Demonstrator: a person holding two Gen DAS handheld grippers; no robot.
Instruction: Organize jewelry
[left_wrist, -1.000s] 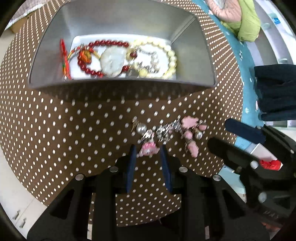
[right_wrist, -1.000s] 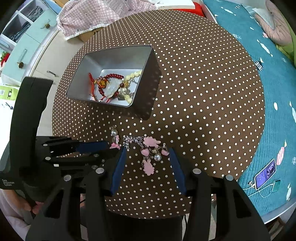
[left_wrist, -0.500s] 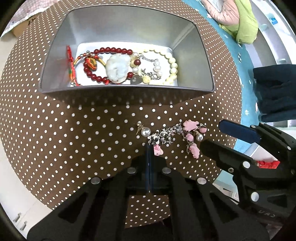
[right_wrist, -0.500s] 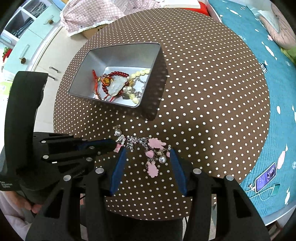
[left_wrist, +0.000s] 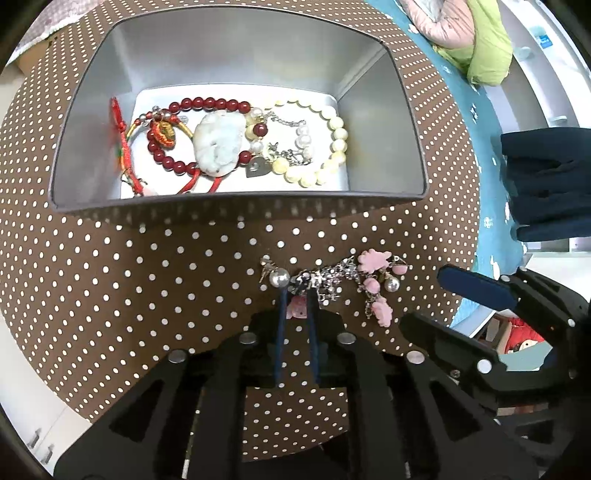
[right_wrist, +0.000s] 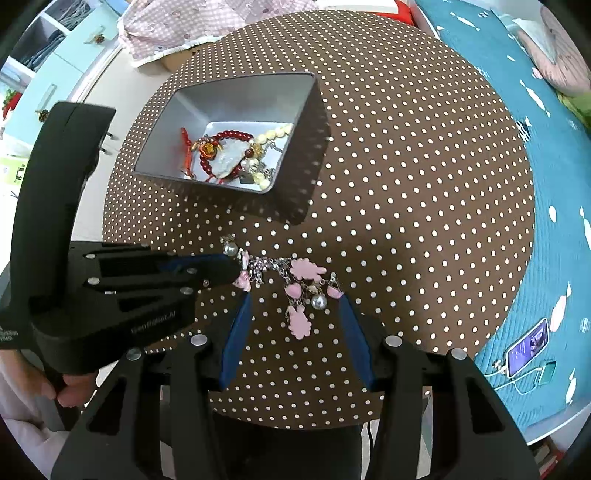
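Observation:
A silver charm bracelet (left_wrist: 343, 275) with pink charms and silver balls lies on the brown dotted round table (left_wrist: 129, 266), in front of a grey metal box (left_wrist: 236, 48). My left gripper (left_wrist: 297, 291) is nearly shut, pinching the bracelet's left end beside a pink charm (left_wrist: 297, 310). In the right wrist view the bracelet (right_wrist: 291, 280) lies stretched out, the left gripper (right_wrist: 236, 266) holds its left end, and my right gripper (right_wrist: 295, 302) is open around its hanging charms. The box (right_wrist: 177, 114) holds a red bead bracelet (left_wrist: 207, 105), a pale stone pendant (left_wrist: 218, 144) and a cream bead bracelet (left_wrist: 332, 147).
A teal patterned bedspread (right_wrist: 546, 184) lies right of the table, with a phone (right_wrist: 526, 345) on it. A pink checked cloth (right_wrist: 177, 26) and pale blue drawers (right_wrist: 55, 74) stand beyond the table. Dark folded clothing (left_wrist: 546, 181) is at the right.
My left gripper closed on the bracelet's left end, then its fingers parted a little. The bracelet has been drawn out straighter. Both cameras have risen slightly toward the box.

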